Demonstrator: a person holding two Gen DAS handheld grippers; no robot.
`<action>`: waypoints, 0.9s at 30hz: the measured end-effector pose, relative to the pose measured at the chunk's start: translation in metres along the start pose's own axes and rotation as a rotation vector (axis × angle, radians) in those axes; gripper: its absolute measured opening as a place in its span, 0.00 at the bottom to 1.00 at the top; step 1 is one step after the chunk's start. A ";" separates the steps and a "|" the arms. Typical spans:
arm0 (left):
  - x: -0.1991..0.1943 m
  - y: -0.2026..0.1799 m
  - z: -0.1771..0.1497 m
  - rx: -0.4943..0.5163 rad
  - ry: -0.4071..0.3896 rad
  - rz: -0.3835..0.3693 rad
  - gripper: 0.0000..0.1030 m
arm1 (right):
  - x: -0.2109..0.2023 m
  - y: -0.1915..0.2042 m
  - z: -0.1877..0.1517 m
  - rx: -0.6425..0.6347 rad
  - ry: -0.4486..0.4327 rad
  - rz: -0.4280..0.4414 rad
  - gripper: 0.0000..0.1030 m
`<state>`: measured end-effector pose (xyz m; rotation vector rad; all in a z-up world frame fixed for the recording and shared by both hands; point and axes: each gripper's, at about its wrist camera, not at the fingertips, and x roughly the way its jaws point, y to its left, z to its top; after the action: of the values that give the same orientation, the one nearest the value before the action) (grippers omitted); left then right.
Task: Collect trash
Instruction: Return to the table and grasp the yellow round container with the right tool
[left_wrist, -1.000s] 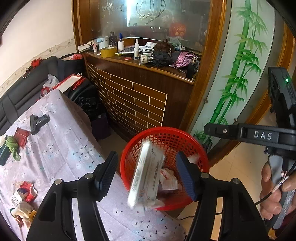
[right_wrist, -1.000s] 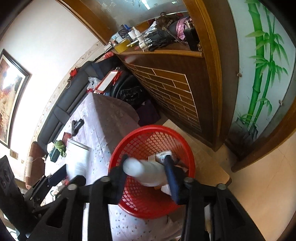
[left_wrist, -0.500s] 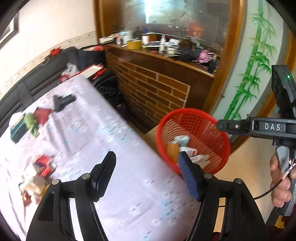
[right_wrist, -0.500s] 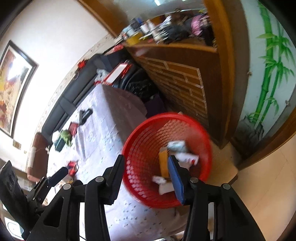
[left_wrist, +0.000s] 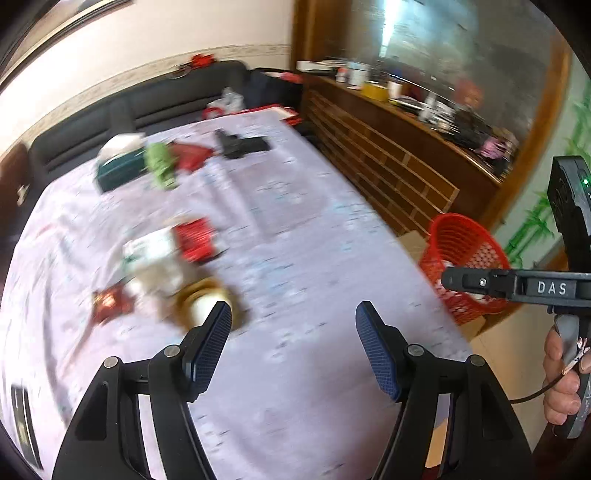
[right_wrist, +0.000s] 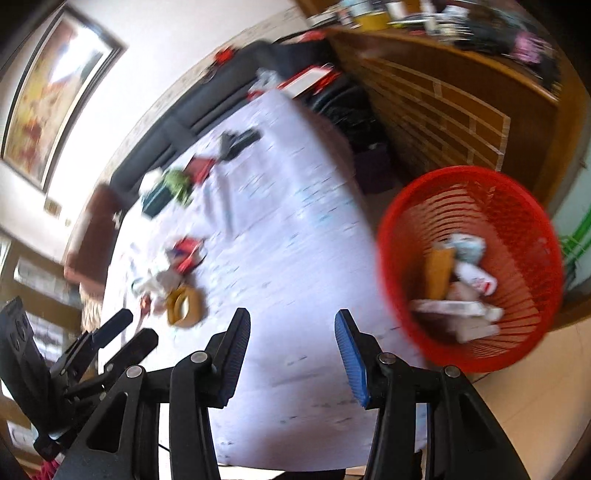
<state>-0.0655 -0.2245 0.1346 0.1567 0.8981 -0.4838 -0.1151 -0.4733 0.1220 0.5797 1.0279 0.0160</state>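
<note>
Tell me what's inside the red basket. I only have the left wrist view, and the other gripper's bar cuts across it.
Observer: In the right wrist view, the red basket already holds trash: a brown flat piece, white wrappers and a flat white box.
Operator: Is the right gripper carrying anything?
Observer: No. The right gripper is open with nothing between its pads, and only tablecloth shows behind it.
Operator: What is the blurry tan thing by my left finger?
Observer: It's a tan tape roll. It lies on the table right beside the crumpled litter.
</note>
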 end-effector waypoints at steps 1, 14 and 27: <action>-0.003 0.015 -0.006 -0.020 0.001 0.012 0.66 | 0.007 0.011 -0.002 -0.020 0.019 0.004 0.50; -0.031 0.176 -0.048 -0.155 0.019 0.181 0.67 | 0.113 0.129 -0.012 -0.195 0.206 0.032 0.37; -0.004 0.232 -0.028 -0.005 0.061 0.132 0.68 | 0.220 0.171 0.006 -0.214 0.260 -0.121 0.26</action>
<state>0.0211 -0.0093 0.1045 0.2262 0.9418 -0.3556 0.0490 -0.2693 0.0270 0.3241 1.2947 0.0958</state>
